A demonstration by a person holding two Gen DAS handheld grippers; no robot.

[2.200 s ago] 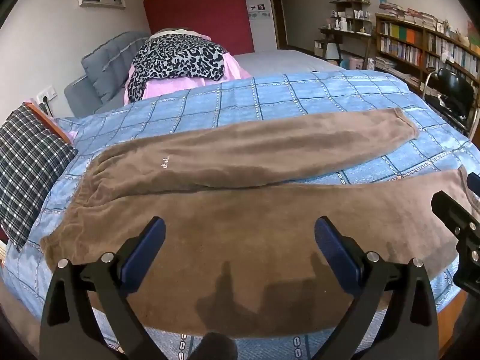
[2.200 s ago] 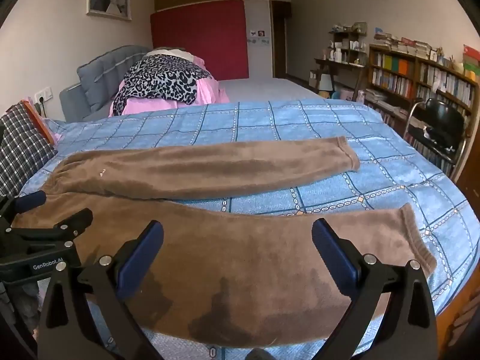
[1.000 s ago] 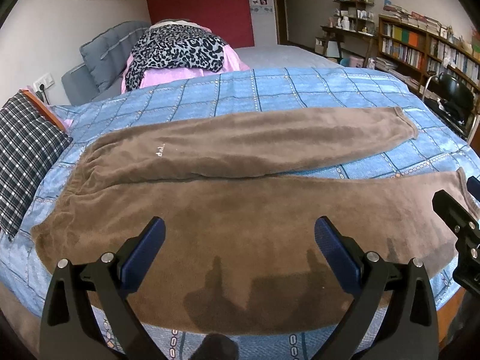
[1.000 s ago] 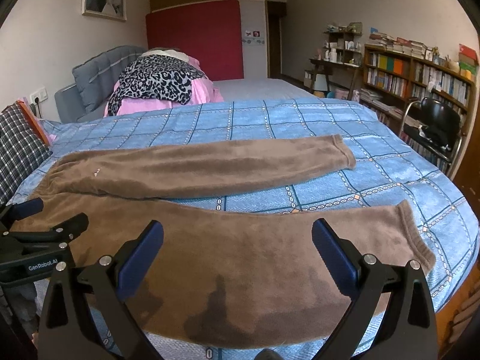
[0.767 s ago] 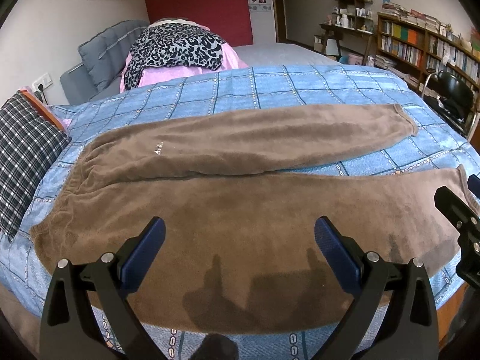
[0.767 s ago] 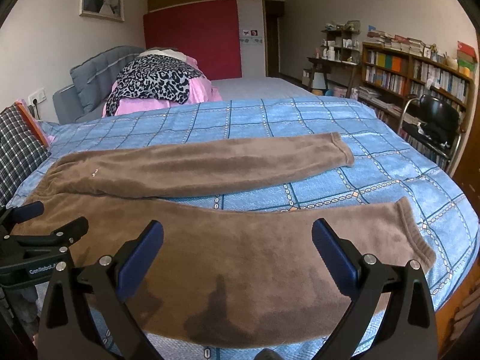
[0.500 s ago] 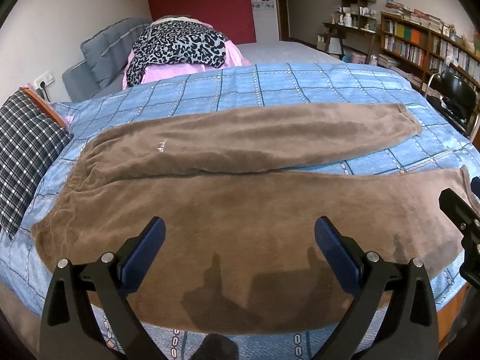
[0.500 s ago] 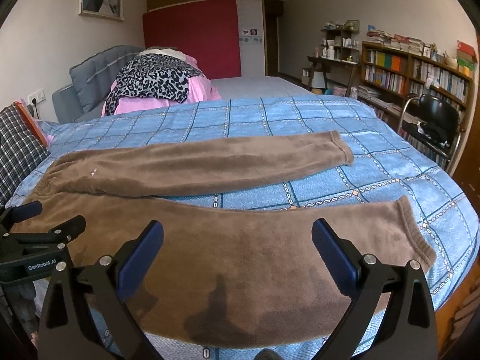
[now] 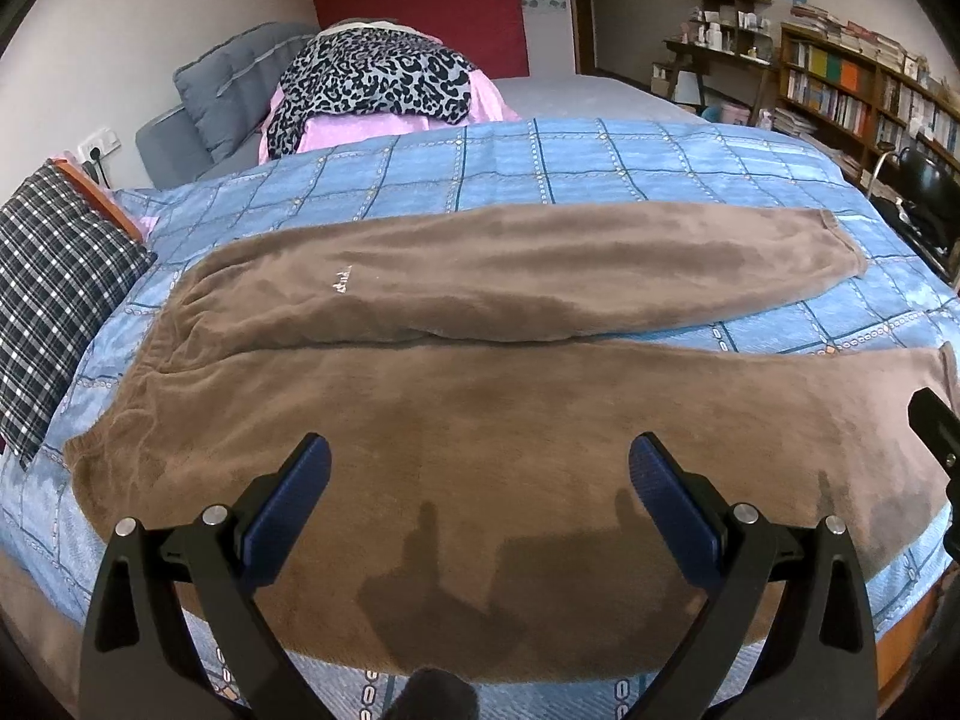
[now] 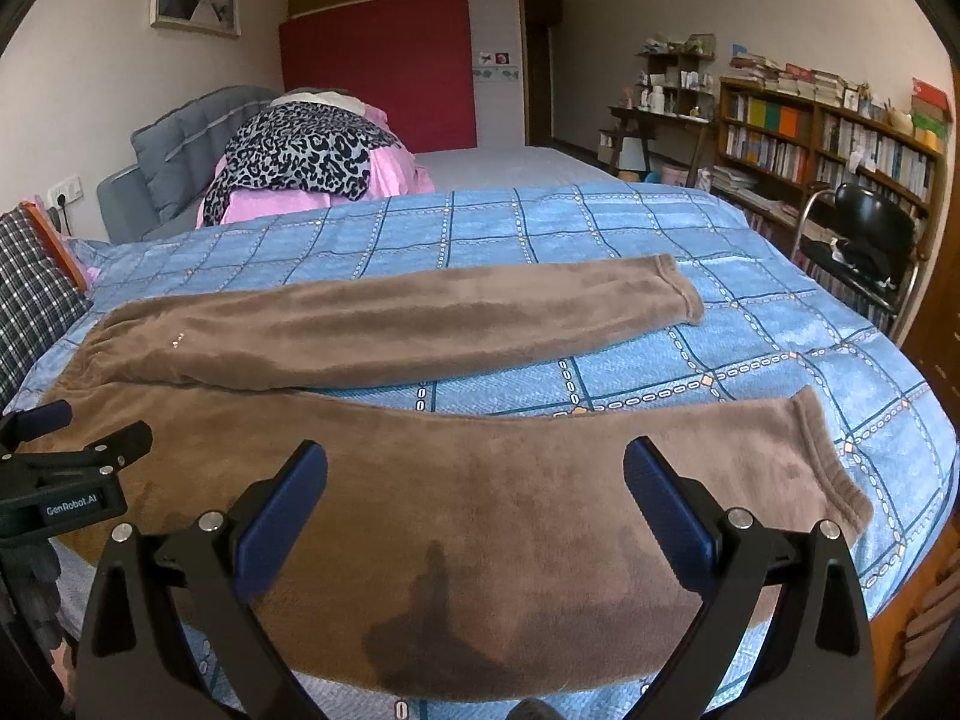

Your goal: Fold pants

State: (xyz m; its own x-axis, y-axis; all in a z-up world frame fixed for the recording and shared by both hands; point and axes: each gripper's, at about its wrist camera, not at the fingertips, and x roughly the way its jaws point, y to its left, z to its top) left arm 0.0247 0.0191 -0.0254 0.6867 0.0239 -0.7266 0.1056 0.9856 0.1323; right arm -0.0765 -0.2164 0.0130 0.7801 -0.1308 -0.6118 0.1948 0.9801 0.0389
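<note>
Blue checked quilt (image 9: 600,162) carries fleecy brown pants (image 9: 480,408), legs splayed toward 3 o'clock. Left gripper (image 9: 480,468) and right gripper (image 10: 477,471) hover, fingers spread, empty.

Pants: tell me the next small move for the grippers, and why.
Probably lower both grippers onto the near leg's front edge and pinch it. The pants lie flat on the bed with legs spread apart, unfolded, and the left gripper and right gripper hang open above that leg, holding nothing. Lifting it over the far leg would start the fold.
</note>
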